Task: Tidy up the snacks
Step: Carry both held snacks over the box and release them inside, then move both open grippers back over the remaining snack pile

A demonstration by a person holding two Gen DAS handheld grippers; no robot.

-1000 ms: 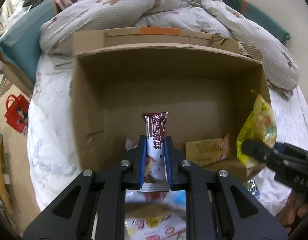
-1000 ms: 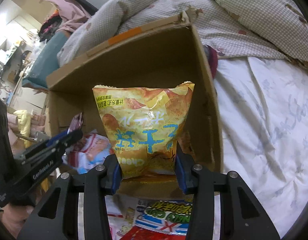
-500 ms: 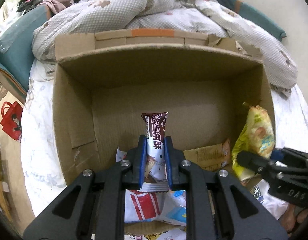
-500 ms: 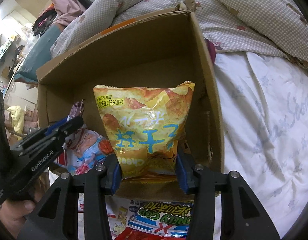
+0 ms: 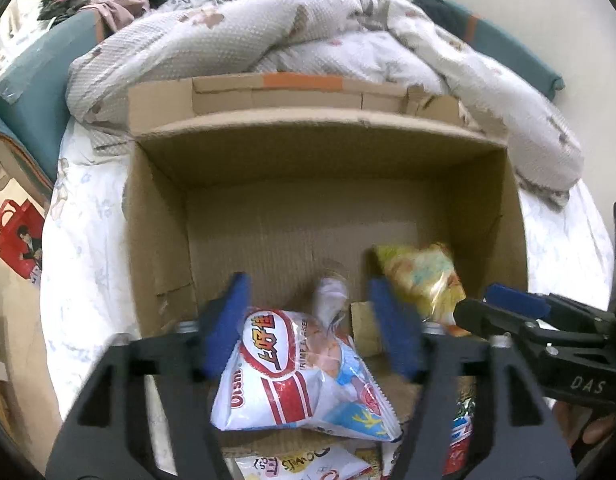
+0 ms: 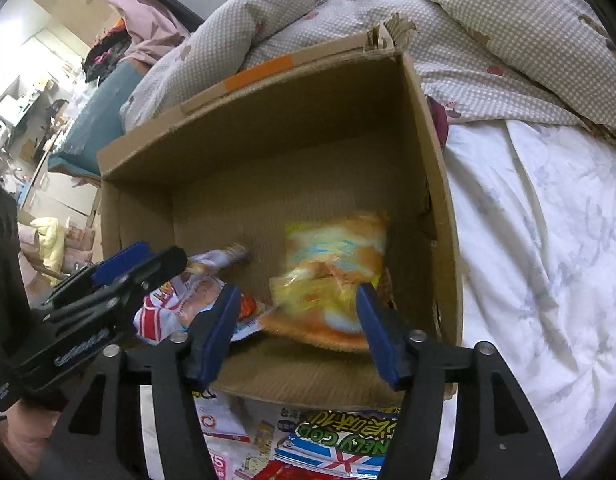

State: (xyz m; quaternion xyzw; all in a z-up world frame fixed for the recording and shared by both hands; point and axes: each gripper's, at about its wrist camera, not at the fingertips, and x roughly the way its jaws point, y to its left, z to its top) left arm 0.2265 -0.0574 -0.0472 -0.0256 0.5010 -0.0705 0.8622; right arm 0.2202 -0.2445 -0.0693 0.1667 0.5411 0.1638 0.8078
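On a white-sheeted bed (image 6: 548, 240), open brown cardboard box (image 5: 155, 248). Left gripper (image 5: 312, 320) and right gripper (image 6: 295, 324) opening, gripping nothing; blurred yellow crisp bag (image 6: 332, 268) inside at right, white-red snack bag (image 5: 291, 372) at near left.

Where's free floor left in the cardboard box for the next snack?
Free: bare floor along the back wall and left wall of the cardboard box. Crowded: near edge, with the white-red shrimp bag and, by the right wall, the yellow chip bag.
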